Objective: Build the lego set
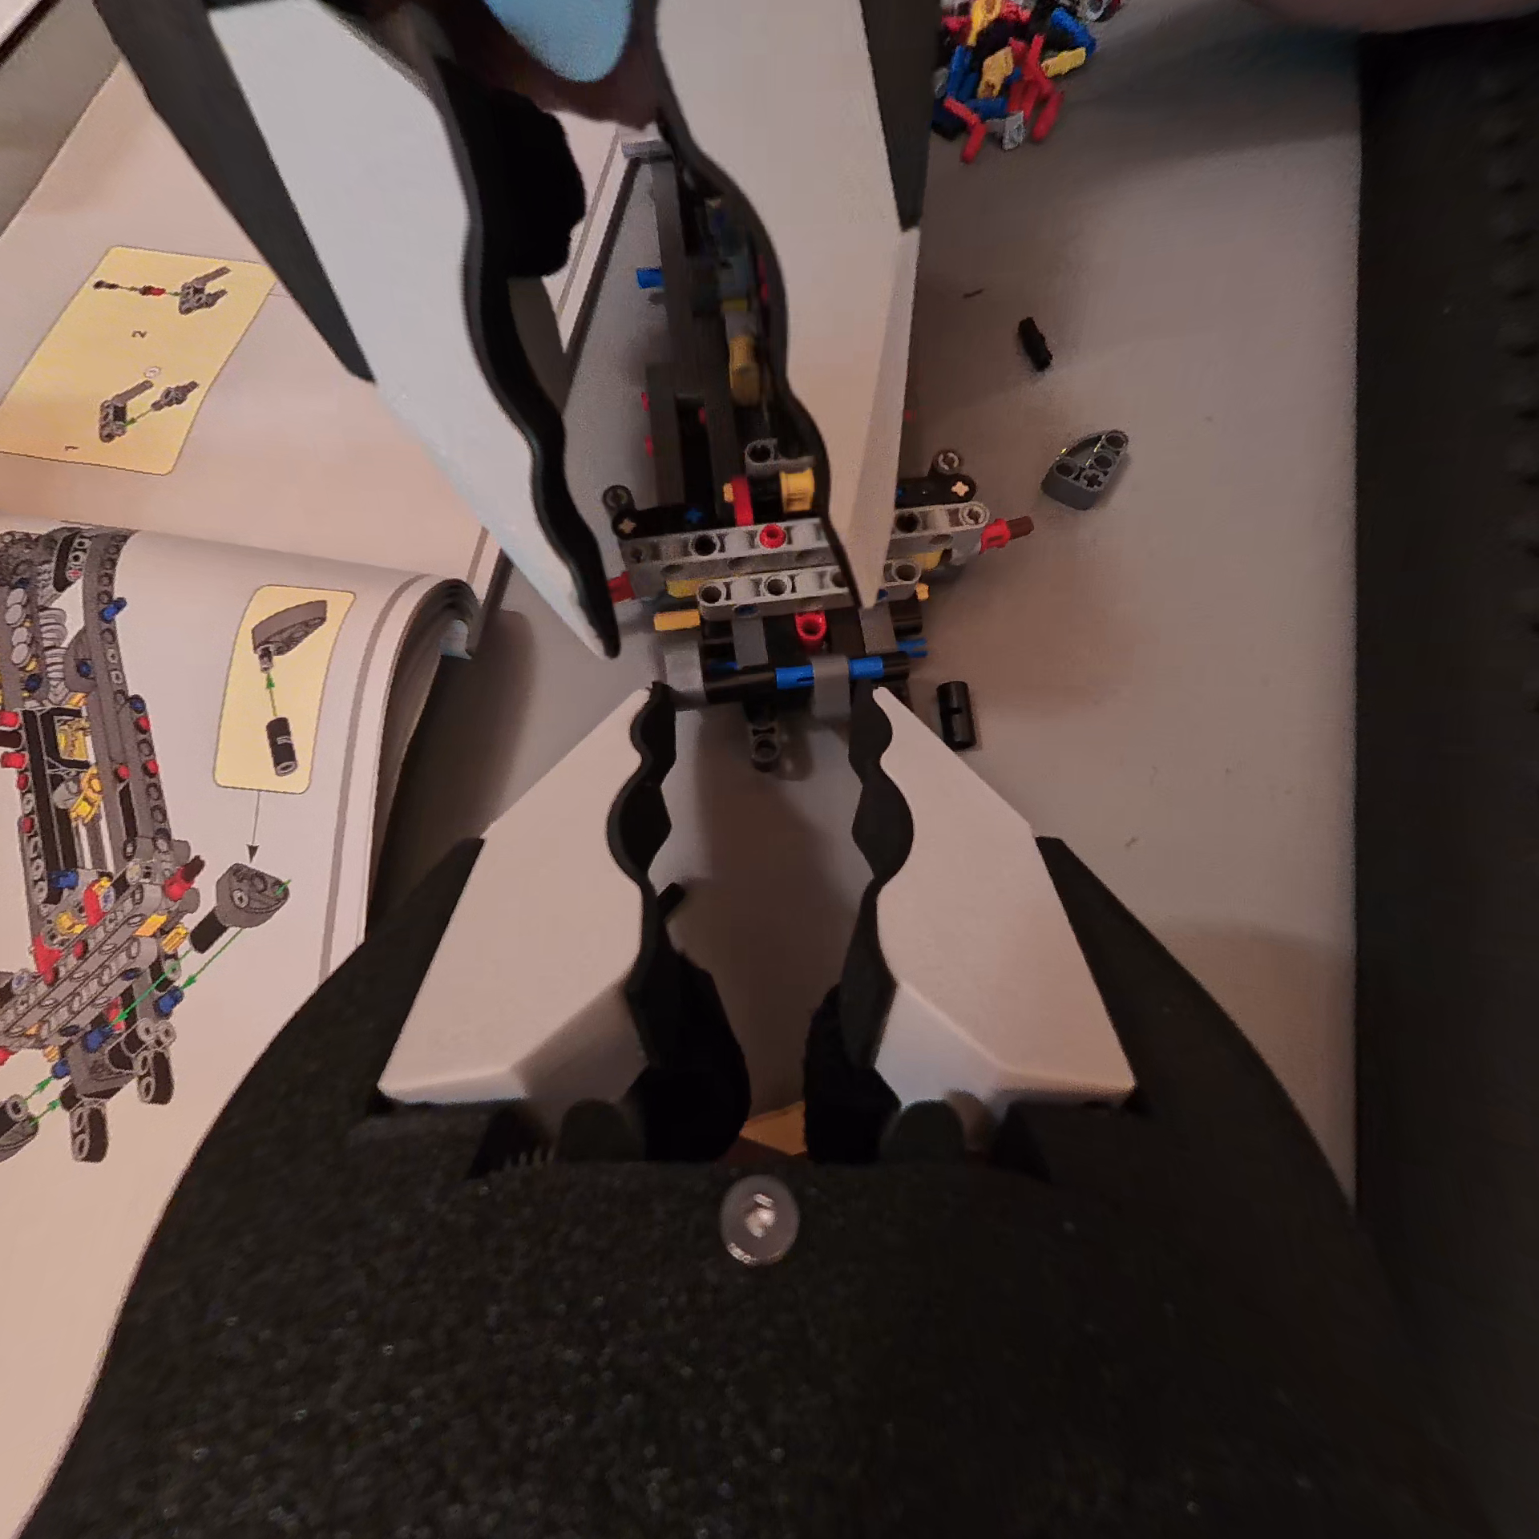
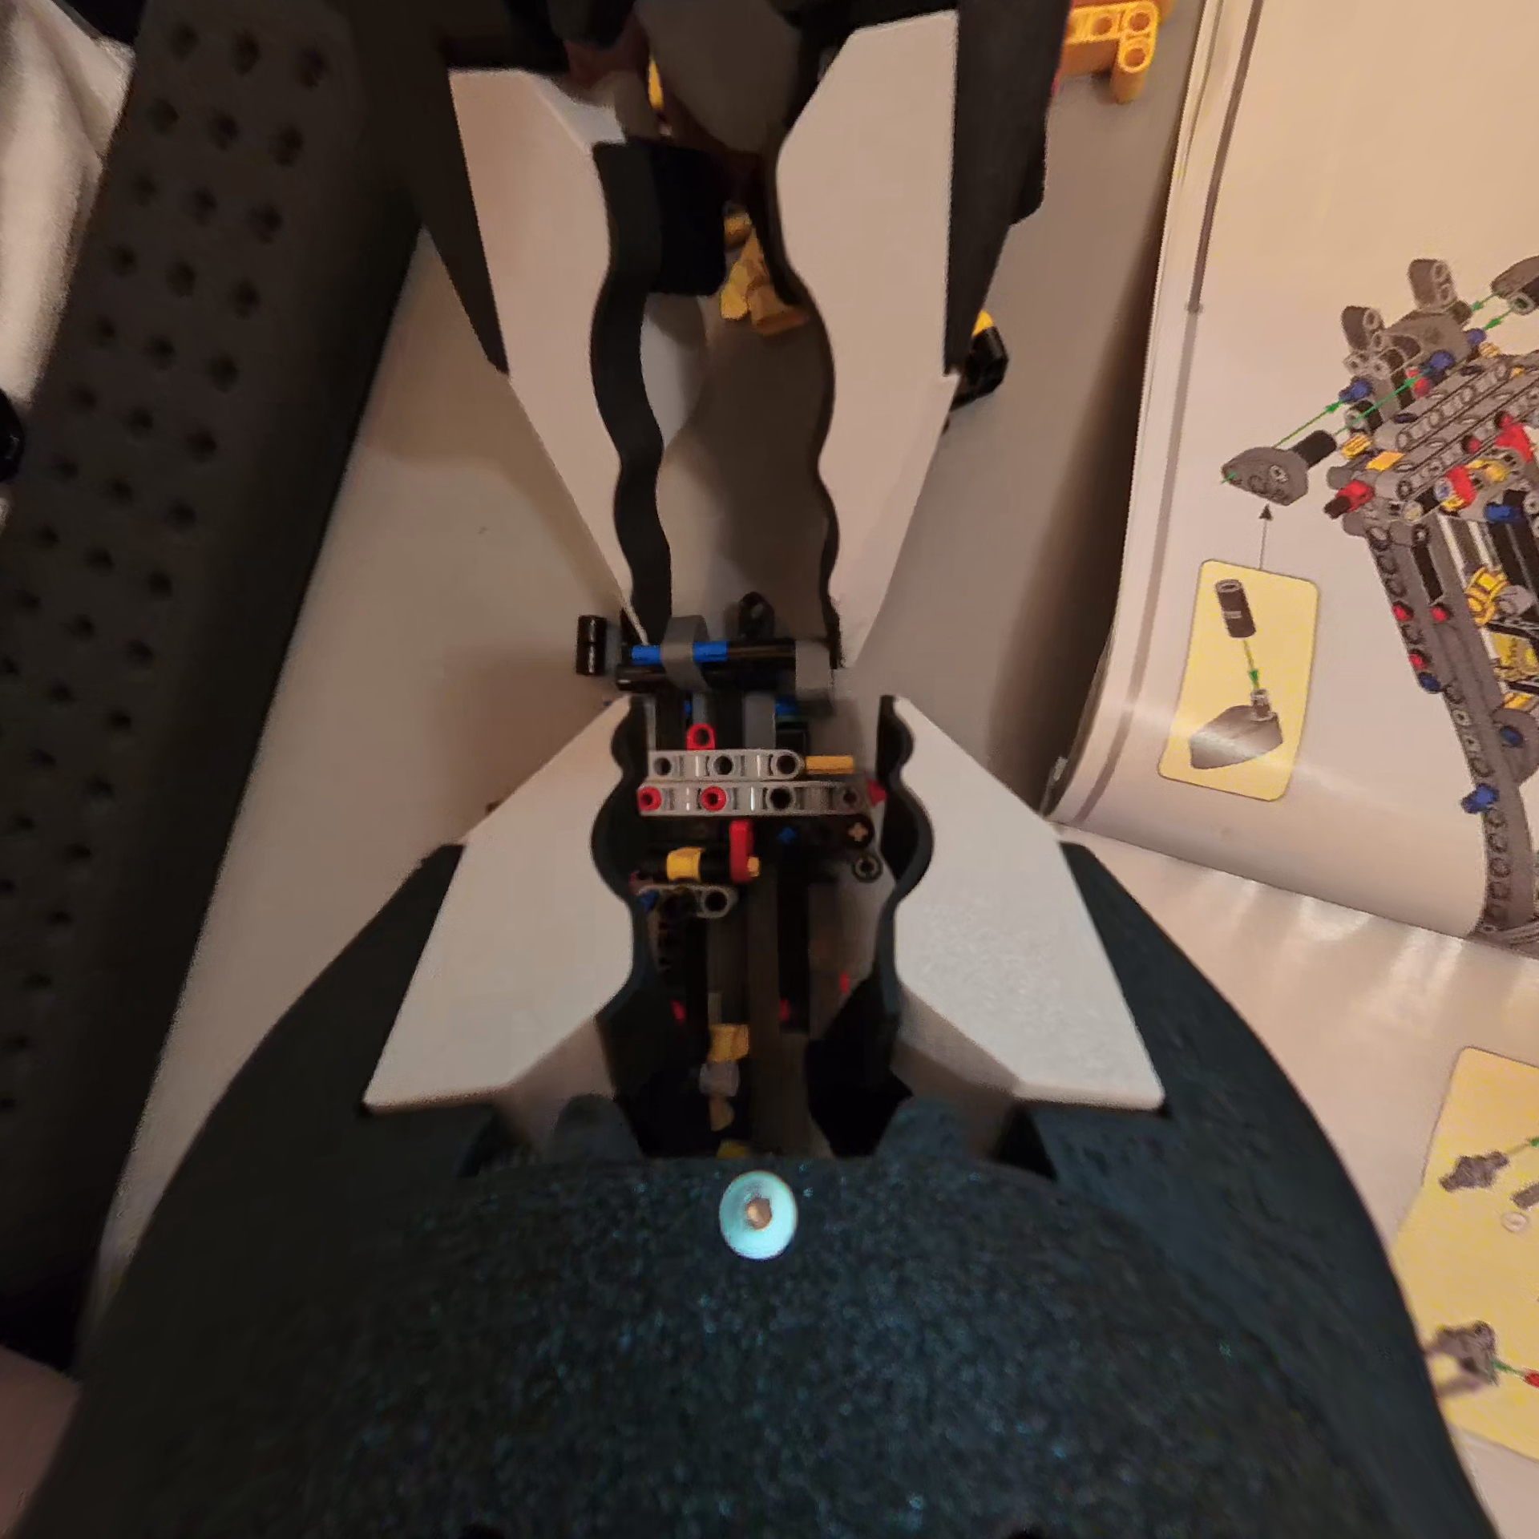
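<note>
Table [image 1: 1166,749]: pale surface, bearing everything below.

Instruction book [image 1: 208,749]: open, at nine o'clock in the left wrist view and three o'clock in the right wrist view. Its pages carry colour drawings of the frame and yellow boxes for sub-steps. The printed step numbers are not repeated here; no brand mark can be made out.

Model [image 2: 749,799]: a long frame of grey and black beams with red, blue and yellow pins, lying on the table at the centre of both views. It is partly built. One drawing shows a black sleeve joined to a grey curved piece, which then goes on the frame's end; that step looks not yet done.

Right gripper [image 2: 754,724]: jaws apart, standing either side of the frame about its grey cross-beams. I cannot tell whether the pads press the frame.

Left gripper [image 1: 762,699]: jaws apart, tips at the frame's near end by the black cross-rod with blue pins. Whether they touch it I cannot tell.

Heap of loose parts [image 1: 1008,75]: red, blue, yellow and black, at one o'clock in the left wrist view.

Grey curved piece [image 1: 1087,466]: loose, at two o'clock, apart from the frame.

Black sleeve [image 1: 955,712]: loose, just beside the frame's end.

Small black pin [image 1: 1034,343]: loose, at one o'clock.
</note>
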The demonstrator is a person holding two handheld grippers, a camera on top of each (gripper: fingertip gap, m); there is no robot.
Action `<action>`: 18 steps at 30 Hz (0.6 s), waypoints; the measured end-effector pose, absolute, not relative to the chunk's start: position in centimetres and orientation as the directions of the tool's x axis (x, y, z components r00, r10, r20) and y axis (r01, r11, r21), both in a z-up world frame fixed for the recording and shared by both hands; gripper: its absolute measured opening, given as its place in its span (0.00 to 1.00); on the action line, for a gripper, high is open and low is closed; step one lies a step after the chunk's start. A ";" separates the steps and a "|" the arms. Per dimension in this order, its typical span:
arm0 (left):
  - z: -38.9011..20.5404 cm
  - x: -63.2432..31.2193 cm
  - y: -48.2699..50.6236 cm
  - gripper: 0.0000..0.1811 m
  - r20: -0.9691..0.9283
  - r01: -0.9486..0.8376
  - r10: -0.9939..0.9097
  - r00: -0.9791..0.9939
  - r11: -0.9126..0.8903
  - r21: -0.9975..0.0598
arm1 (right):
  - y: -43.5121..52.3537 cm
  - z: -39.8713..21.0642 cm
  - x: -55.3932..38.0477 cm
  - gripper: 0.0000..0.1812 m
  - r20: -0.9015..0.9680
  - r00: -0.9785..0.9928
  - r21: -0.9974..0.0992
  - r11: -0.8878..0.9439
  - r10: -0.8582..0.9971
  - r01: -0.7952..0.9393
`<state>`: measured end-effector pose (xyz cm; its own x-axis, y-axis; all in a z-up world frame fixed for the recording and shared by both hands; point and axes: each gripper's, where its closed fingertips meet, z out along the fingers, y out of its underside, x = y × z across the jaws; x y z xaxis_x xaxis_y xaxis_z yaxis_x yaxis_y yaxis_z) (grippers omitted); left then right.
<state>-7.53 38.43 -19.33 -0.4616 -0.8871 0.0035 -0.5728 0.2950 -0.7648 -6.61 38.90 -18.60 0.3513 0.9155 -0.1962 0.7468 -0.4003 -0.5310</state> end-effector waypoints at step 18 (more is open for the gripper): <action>-19.4 -7.5 38.3 0.22 0.012 -0.581 -0.886 -0.464 0.294 -0.759 | 38.8 -20.5 -6.7 0.16 -0.196 0.383 -0.418 -0.430 0.903 0.800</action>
